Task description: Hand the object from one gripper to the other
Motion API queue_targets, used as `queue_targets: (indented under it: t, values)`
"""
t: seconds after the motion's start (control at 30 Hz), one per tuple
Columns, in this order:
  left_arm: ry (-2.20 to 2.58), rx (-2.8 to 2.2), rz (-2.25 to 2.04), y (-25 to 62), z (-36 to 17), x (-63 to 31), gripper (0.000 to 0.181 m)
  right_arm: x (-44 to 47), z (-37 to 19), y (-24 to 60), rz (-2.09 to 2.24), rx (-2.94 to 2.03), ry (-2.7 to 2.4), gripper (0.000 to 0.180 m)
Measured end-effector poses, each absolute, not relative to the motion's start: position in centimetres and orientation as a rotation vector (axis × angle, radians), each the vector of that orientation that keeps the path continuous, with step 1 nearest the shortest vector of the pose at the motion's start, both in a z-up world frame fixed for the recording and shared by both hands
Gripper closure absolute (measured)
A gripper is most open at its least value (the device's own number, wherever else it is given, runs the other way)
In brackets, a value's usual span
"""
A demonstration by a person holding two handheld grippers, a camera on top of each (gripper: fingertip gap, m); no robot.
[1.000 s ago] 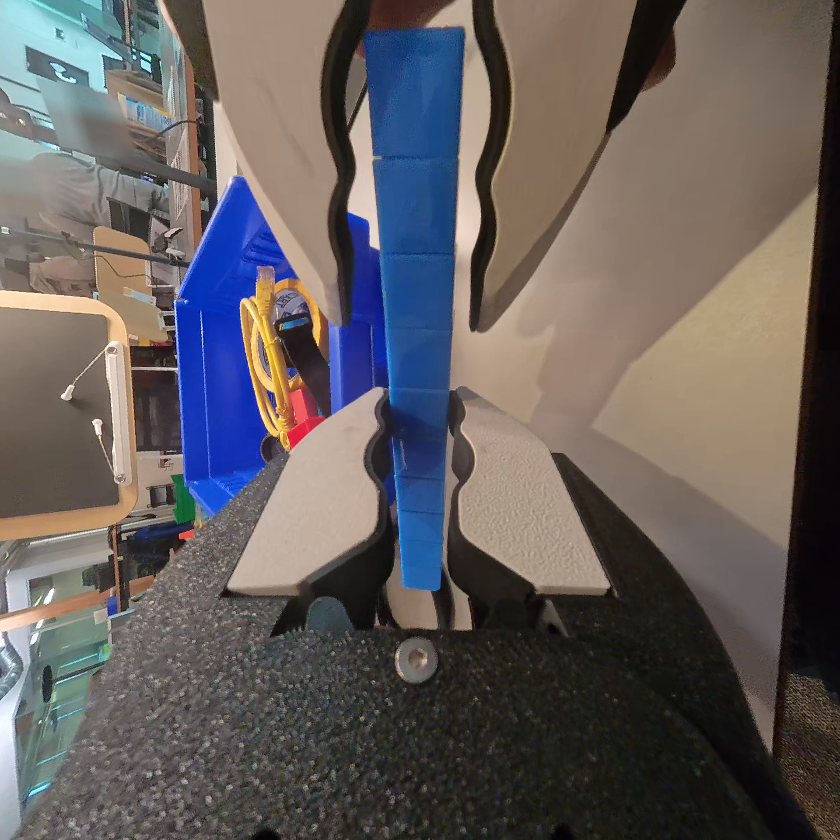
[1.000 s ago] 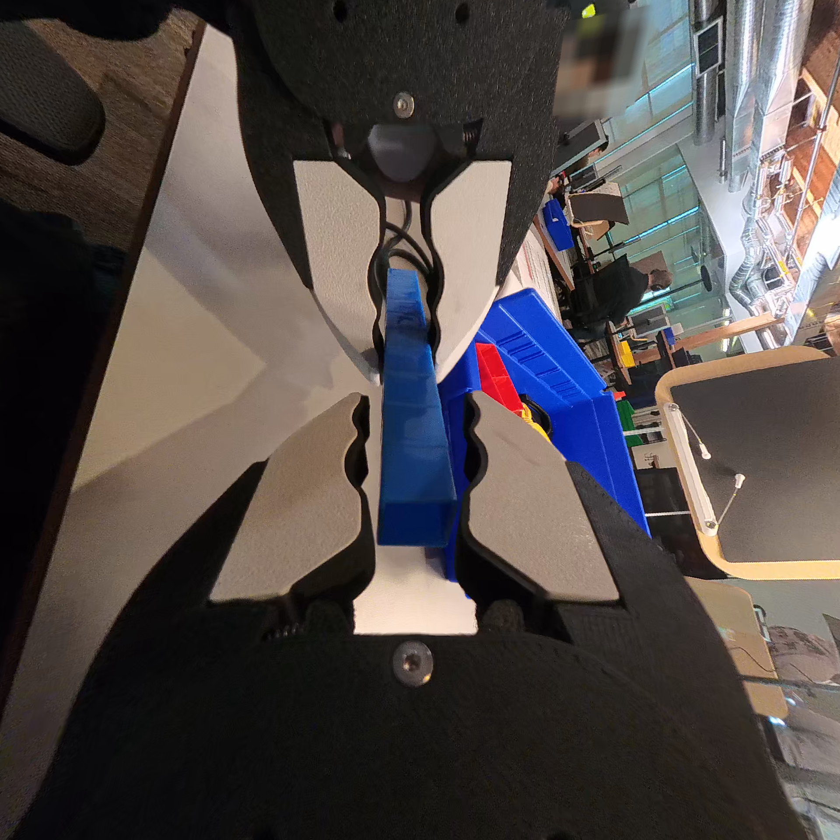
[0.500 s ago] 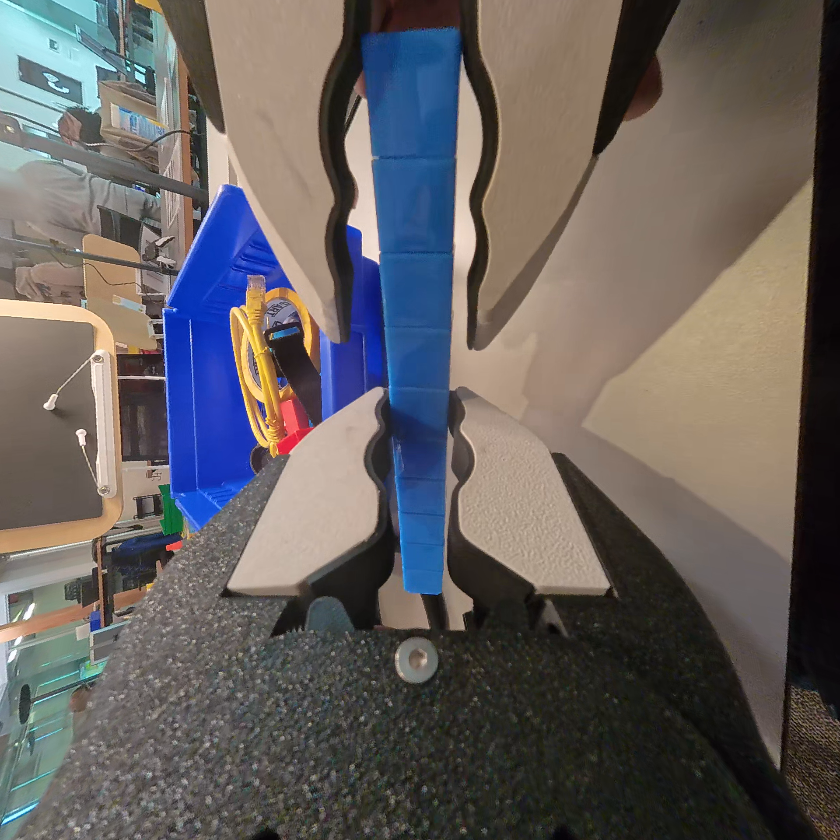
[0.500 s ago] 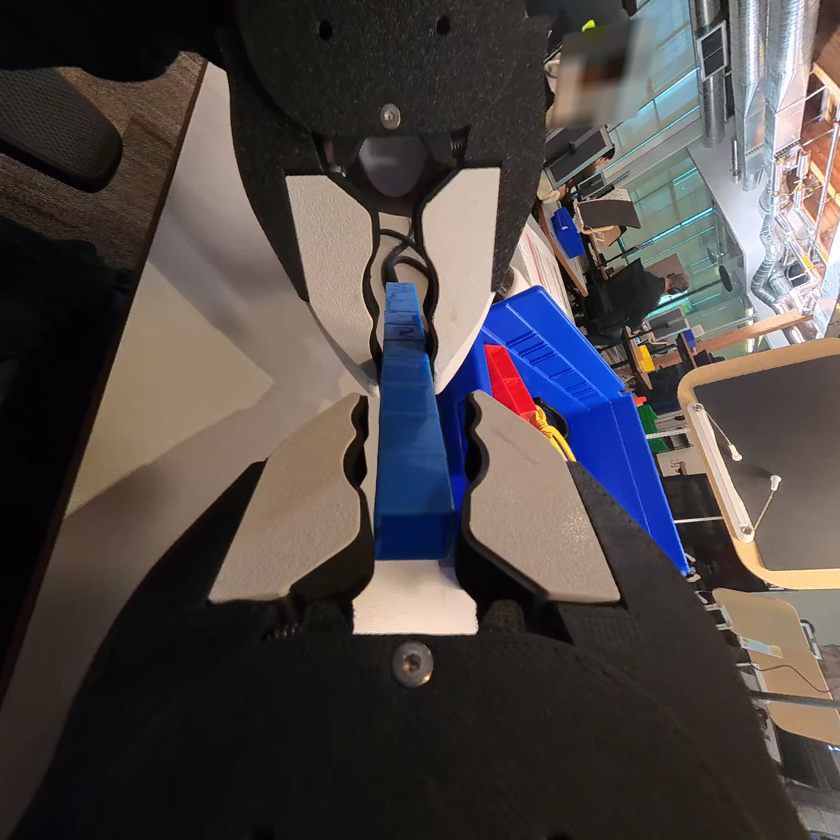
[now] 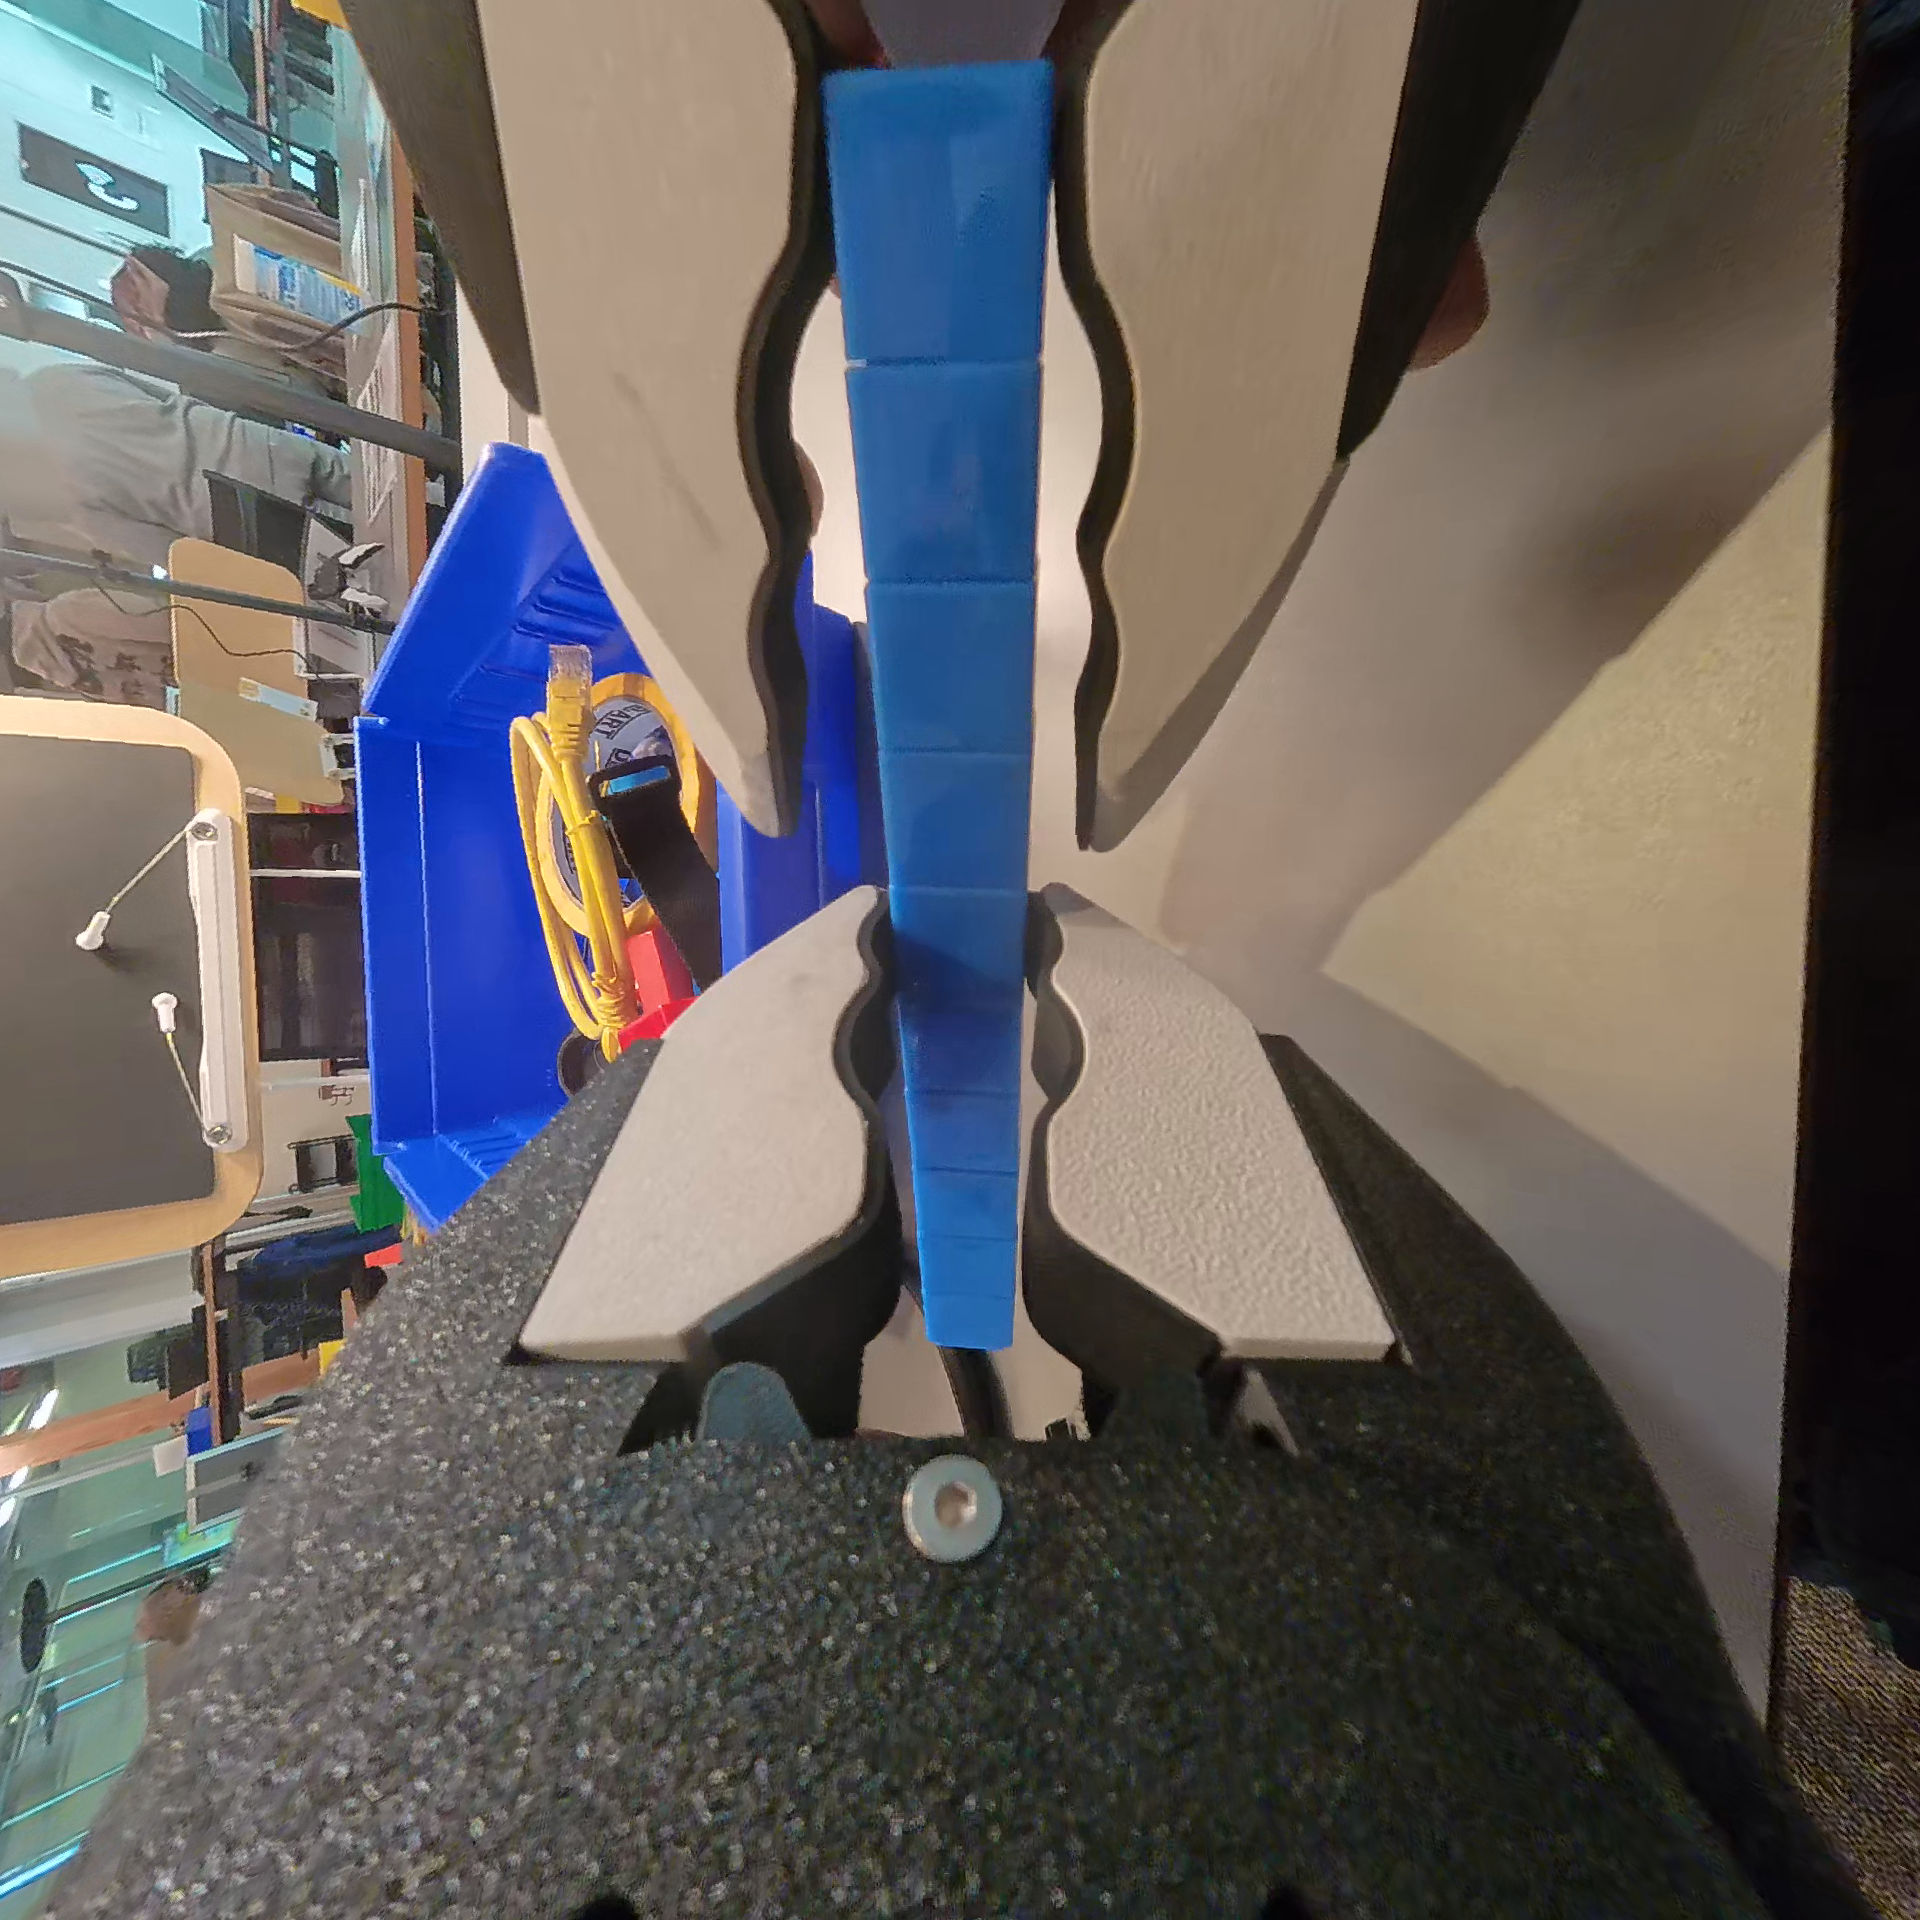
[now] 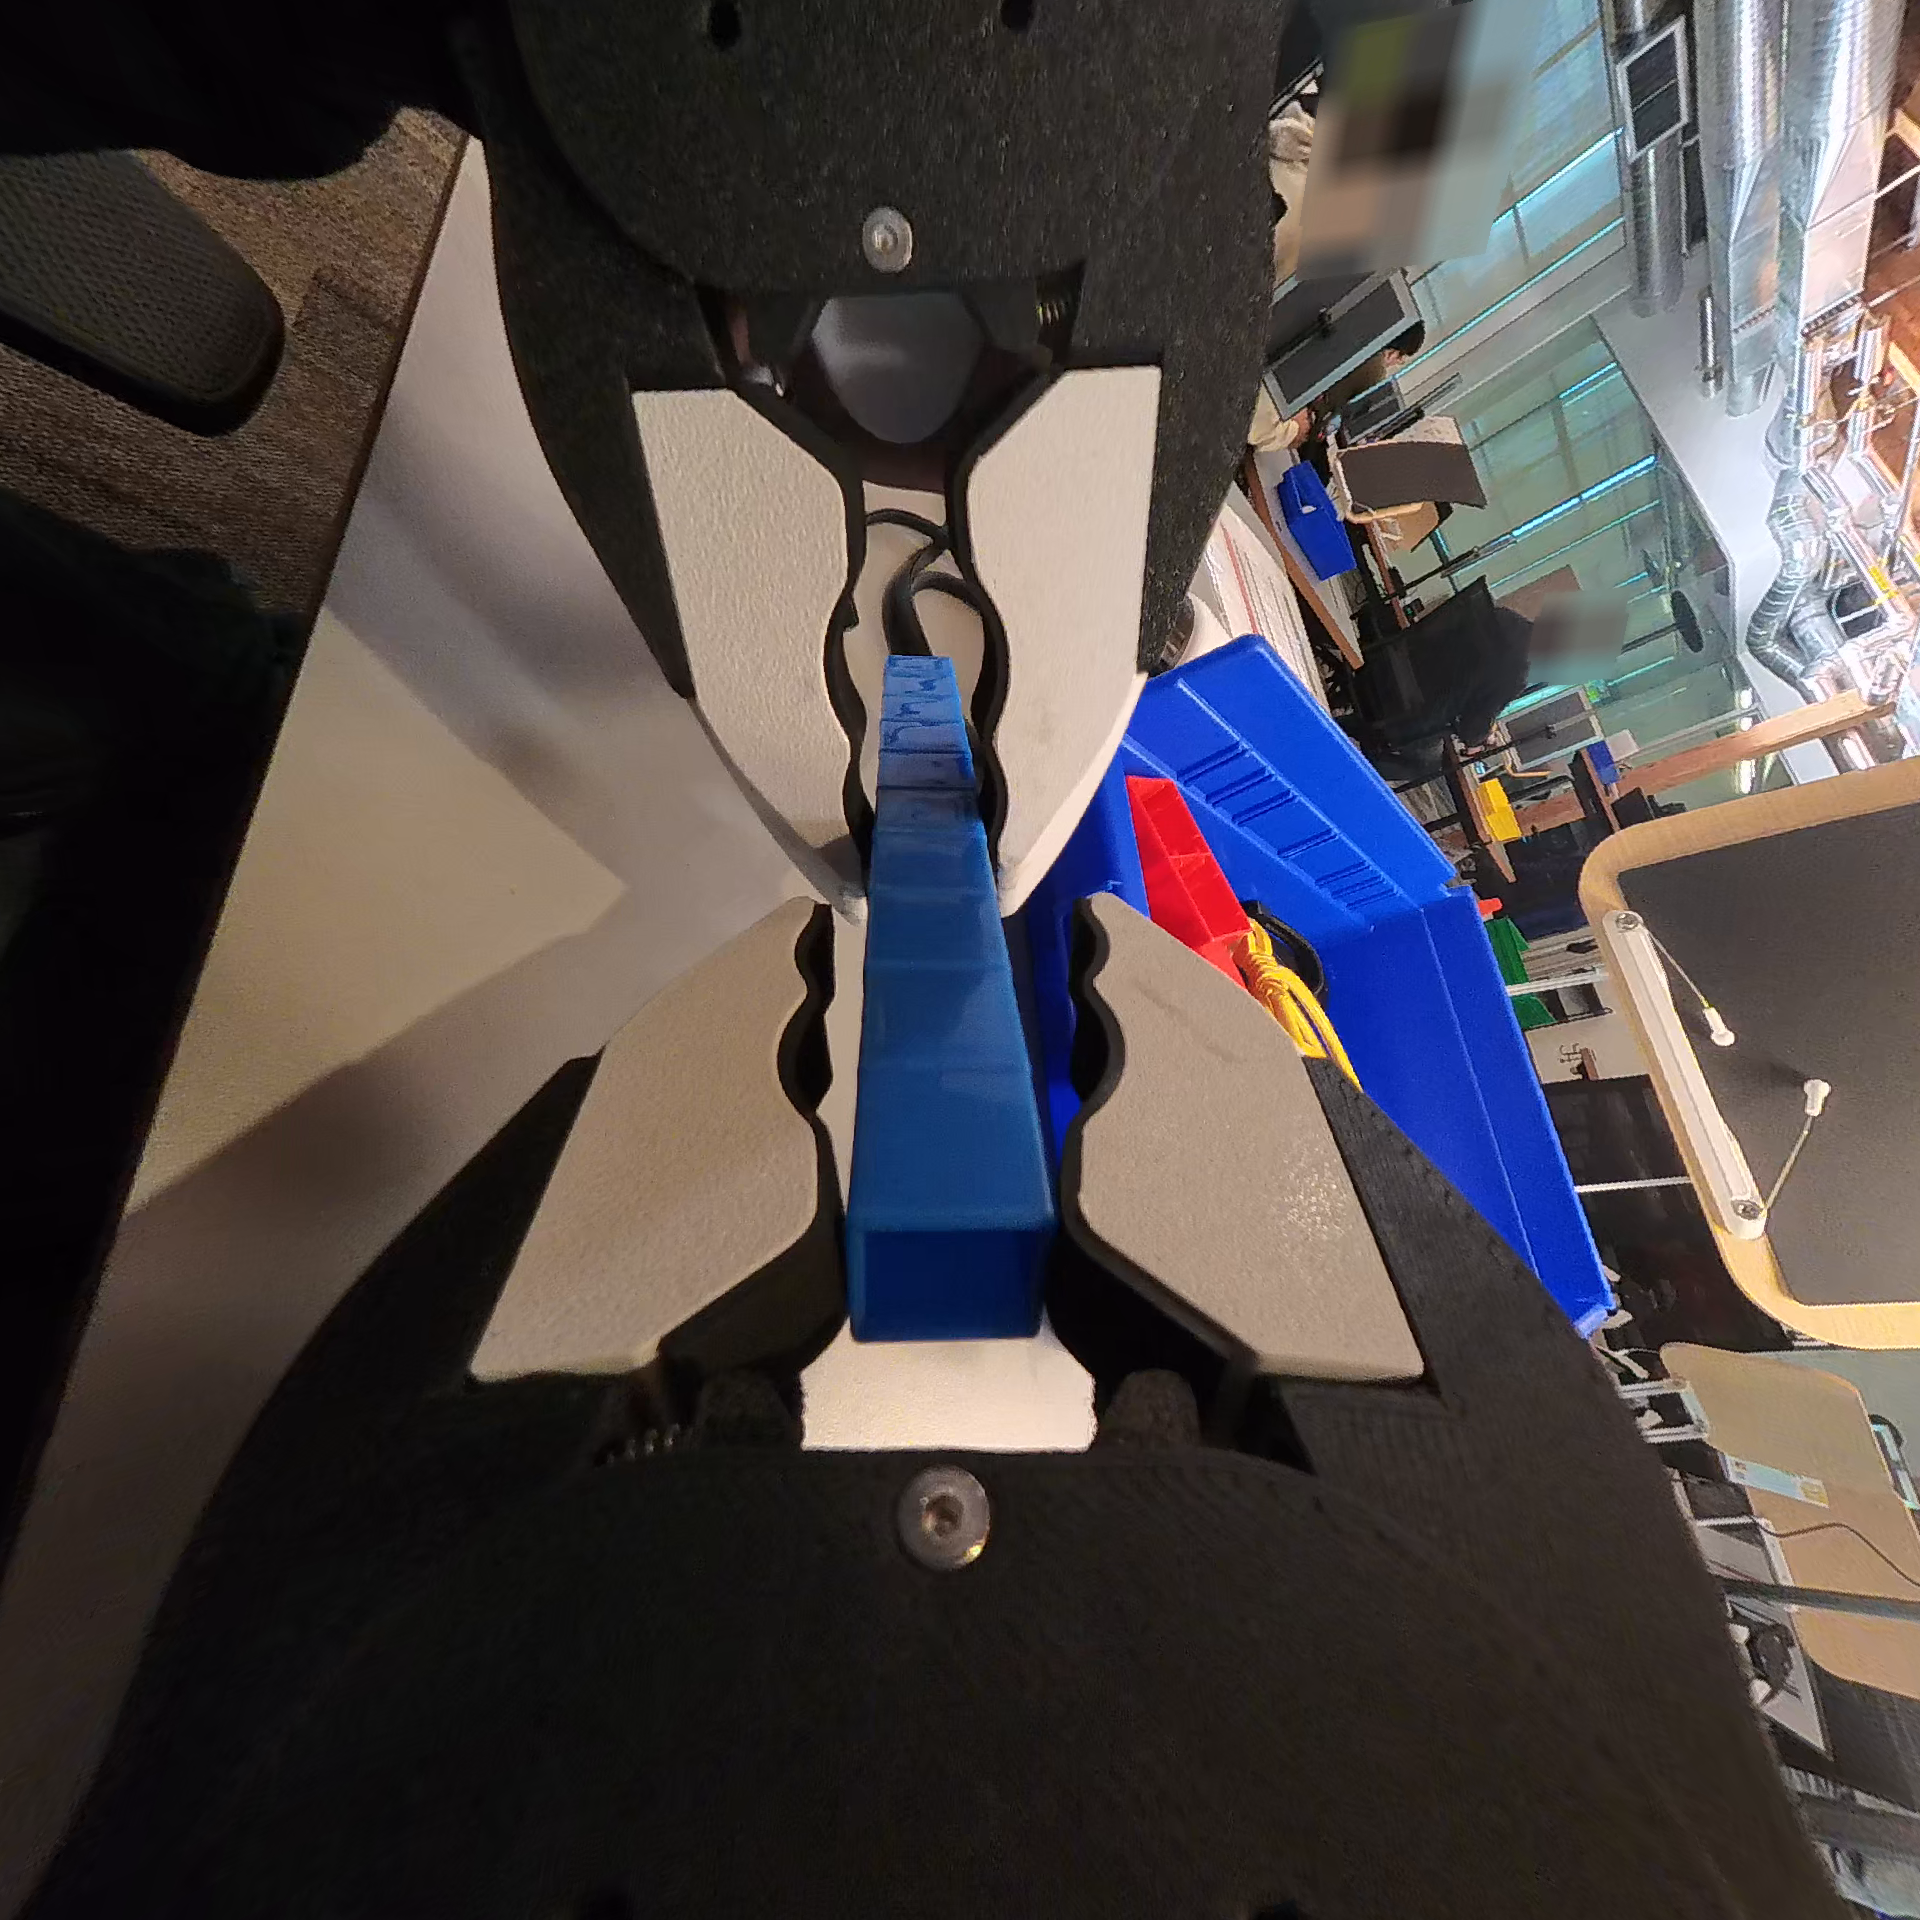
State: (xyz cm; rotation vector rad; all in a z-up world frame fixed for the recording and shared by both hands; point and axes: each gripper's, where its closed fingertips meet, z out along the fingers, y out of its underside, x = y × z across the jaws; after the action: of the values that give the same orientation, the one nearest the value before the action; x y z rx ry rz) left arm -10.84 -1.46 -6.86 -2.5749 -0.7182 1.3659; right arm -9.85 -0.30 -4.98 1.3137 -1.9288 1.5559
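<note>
The handover looks about half done, judging by how the two tools stand. In the left wrist view, far left, a blue bin (image 5: 457, 935) holds a coiled yellow cable (image 5: 566, 862), a roll of tape and a red piece; it plays no part here. Right of it, in the middle, the long blue block (image 5: 951, 727) runs straight away from the camera, a bar of stacked segments. Its near end sits deep in the left gripper (image 5: 956, 997), whose grey fingers (image 5: 748, 1132) press both sides with no gap showing, so that gripper is clamped on the bar. At the far end the right gripper (image 5: 935, 821) comes in from the top; its fingers flank the bar with slivers of gap along the wavy pads, so it seems to be narrowed around the bar but not yet gripping (the contact deep at its root is hard to judge).

The right wrist view agrees: the white table (image 6: 343, 935) at left, then the right gripper (image 6: 951, 1039) with the blue block (image 6: 945, 1122) between its fingers, daylight on both sides, the square end near its palm. The left gripper (image 6: 925, 862) pinches the far end.

What seems left: the right gripper must close fully, the left must let go and draw back
</note>
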Motion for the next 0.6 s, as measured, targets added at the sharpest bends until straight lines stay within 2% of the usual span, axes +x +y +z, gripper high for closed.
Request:
queue_targets:
  t: [0.5, 0.6]
  values:
    - [-0.734, -2.514, 1.43, -1.2, -6.2, -11.3, 0.157, -10.2, -4.7, -0.6, 1.561, 1.293, -1.893, 0.138]
    - [-0.793, -2.455, 1.472, -2.2, -5.4, -11.3, 0.141, -10.4, -3.8, -0.5, 1.604, 1.266, -1.853, 0.138]
